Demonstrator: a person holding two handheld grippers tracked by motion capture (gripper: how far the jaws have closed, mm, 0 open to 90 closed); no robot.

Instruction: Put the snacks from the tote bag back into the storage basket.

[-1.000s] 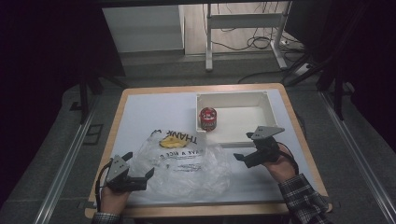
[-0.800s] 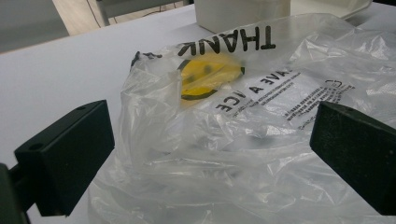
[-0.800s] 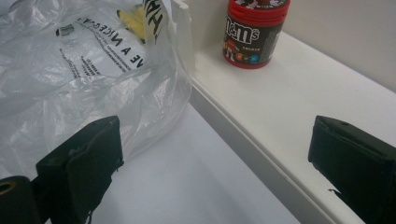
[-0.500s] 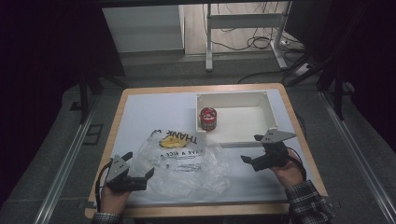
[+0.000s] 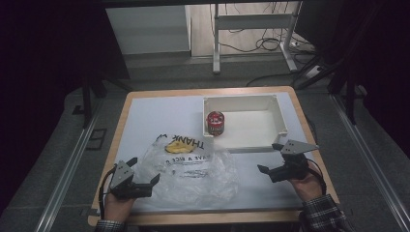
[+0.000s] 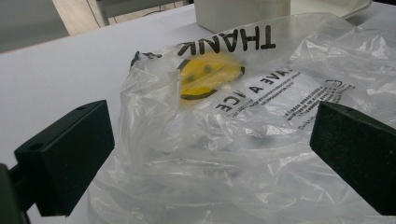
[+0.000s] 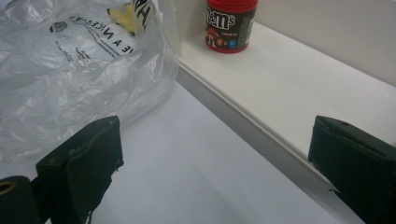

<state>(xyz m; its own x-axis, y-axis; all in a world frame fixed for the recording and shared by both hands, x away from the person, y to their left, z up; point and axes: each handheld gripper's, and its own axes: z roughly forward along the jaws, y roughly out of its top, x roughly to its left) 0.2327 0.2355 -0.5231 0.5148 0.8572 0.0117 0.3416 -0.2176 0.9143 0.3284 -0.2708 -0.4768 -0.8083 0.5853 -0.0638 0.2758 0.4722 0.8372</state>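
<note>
I have both tongs, left [image 5: 145,181] and right [image 5: 269,170], wide open and empty beside the plastic bag [image 5: 193,164]; nothing is bagged, and the candy tub [image 5: 215,123] sits in the tray [image 5: 280,121].

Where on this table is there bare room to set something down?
Free: the far-left table surface beyond the plastic bag, the strip between bag and right gripper, and the tray floor right of the red can. Crowded: the near-left, under the bag by the left gripper.
</note>
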